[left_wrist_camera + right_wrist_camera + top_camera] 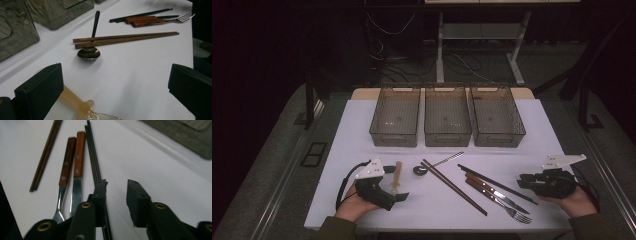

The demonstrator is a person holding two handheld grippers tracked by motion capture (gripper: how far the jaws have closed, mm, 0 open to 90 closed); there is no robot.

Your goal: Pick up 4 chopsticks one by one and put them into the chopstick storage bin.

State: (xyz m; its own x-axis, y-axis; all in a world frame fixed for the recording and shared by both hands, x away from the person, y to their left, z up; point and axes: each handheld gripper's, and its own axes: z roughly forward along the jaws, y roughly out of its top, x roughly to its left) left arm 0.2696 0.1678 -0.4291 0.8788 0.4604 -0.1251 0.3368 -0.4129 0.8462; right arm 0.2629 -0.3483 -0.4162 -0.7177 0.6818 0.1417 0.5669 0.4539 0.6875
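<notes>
Both grippers, left (400,196) and right (116,195), gape, holding nothing. The black chopsticks (94,162) look light, stiff, slick; pinch them mid-length.

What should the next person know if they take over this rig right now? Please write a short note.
Left tool: open, low over the table, jaws on either side of the pale-handled spoon, not gripping it.
Right tool: open, holding nothing; one jaw is just over the black chopsticks.
Things: brown chopsticks lie across the dark spoon; the wood-handled fork and knife lie side by side next to the black chopsticks.
Done: nothing is sorted; the three grey bins at the far edge look empty.
Left: probably pick up each utensil and place it in a bin, starting with the pale-handled spoon.
</notes>
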